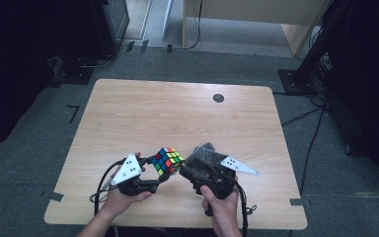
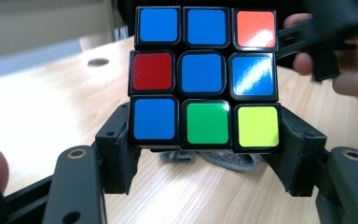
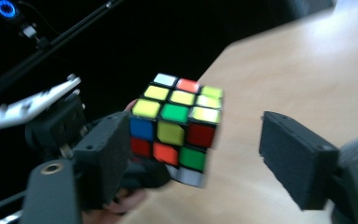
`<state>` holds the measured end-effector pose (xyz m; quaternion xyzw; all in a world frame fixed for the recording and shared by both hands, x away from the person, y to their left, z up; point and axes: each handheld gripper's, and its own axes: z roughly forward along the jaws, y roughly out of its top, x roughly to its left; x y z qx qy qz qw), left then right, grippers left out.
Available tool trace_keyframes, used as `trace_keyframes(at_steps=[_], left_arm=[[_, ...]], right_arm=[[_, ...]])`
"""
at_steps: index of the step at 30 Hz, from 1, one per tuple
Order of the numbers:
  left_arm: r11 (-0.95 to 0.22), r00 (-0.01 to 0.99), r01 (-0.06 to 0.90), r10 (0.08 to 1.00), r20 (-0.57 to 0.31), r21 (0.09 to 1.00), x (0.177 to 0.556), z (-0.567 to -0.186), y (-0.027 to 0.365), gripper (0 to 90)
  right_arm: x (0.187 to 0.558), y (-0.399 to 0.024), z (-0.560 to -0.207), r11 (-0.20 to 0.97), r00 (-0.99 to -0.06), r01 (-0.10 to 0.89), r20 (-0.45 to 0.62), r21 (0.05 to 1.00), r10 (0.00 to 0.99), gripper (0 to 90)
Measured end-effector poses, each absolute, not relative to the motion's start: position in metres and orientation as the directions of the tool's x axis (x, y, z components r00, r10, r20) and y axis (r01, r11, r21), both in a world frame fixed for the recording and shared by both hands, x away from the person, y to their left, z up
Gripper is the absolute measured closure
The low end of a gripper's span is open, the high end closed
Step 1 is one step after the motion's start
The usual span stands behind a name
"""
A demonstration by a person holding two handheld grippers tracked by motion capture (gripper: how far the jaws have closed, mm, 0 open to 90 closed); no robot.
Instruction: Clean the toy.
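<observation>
Cube held off the table, near its front edge, between the two hands. Left gripper has its jaws pressed on the cube's bottom layer, one pad on each side; in the left gripper view the blue-centred face looks squarely at the camera. Right gripper stands with jaws spread: its left pad sits just beside the cube's edge, the other pad well apart from it, nothing pinched.

Judgement: step in hand looks like taking a second hold to turn a layer. To do it well, keep the left pinch low and steady, bring the right jaws square over the top layer only, close fully before twisting, and turn about the cube's own axis so the layers do not jam.

Dark grey cloth lies under the right gripper.

No brand, label or legible writing seen anywhere
</observation>
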<state>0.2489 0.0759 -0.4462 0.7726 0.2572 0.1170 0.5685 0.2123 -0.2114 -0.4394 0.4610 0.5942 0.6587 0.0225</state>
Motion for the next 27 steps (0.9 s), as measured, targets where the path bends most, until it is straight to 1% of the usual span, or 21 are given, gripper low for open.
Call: trace_keyframes(at_steps=[1, 3, 6, 8, 10, 14, 18, 23, 24, 26, 27], left_arm=[[-0.210, 0.832, 0.290, 0.537, -0.138, 0.934, 0.252, -0.445, 0.080, 34.2], [-0.194, 0.817, 0.322, 0.551, -0.168, 0.927, 0.257, -0.442, 0.086, 34.2], [-0.216, 0.813, 0.343, 0.556, -0.174, 0.914, 0.259, -0.438, 0.089, 34.2], [-0.227, 0.816, 0.361, 0.546, -0.189, 0.905, 0.260, -0.436, 0.088, 34.2], [-0.232, 0.820, 0.375, 0.534, -0.204, 0.898, 0.260, -0.433, 0.086, 34.2], [-0.267, 0.837, 0.407, 0.492, -0.240, 0.873, 0.259, -0.429, 0.080, 34.1], [-0.310, 0.847, 0.437, 0.459, -0.270, 0.845, 0.259, -0.429, 0.074, 34.1], [-0.322, 0.859, 0.449, 0.413, -0.303, 0.833, 0.258, -0.430, 0.070, 34.1], [-0.327, 0.861, 0.447, 0.408, -0.303, 0.833, 0.257, -0.430, 0.068, 34.0], [-0.332, 0.865, 0.445, 0.401, -0.303, 0.832, 0.256, -0.430, 0.066, 34.0], [-0.331, 0.864, 0.447, 0.400, -0.305, 0.831, 0.256, -0.430, 0.066, 34.0]], right_arm=[[0.213, -0.212, -0.440, -0.263, -0.600, 0.475, 0.527, 0.840, 0.602, 27.8], [0.212, -0.212, -0.443, -0.167, -0.637, 0.371, 0.381, 0.913, 0.670, 27.4], [0.211, -0.203, -0.449, -0.011, -0.670, 0.244, 0.177, 0.970, 0.721, 25.4], [0.208, -0.195, -0.453, 0.091, -0.678, 0.156, 0.040, 0.983, 0.734, 24.6], [0.205, -0.185, -0.459, 0.180, -0.692, 0.080, -0.075, 0.980, 0.718, 22.1], [0.201, -0.172, -0.467, 0.305, -0.689, -0.018, -0.233, 0.952, 0.686, 19.9], [0.196, -0.165, -0.470, 0.382, -0.661, -0.090, -0.342, 0.920, 0.668, 18.9], [0.192, -0.158, -0.471, 0.463, -0.616, -0.154, -0.451, 0.873, 0.646, 20.2], [0.191, -0.157, -0.472, 0.469, -0.612, -0.159, -0.459, 0.869, 0.644, 21.6], [0.190, -0.156, -0.472, 0.483, -0.592, -0.172, -0.483, 0.858, 0.646, 30.0], [0.189, -0.156, -0.472, 0.482, -0.599, -0.179, -0.483, 0.858, 0.639, 33.3]])
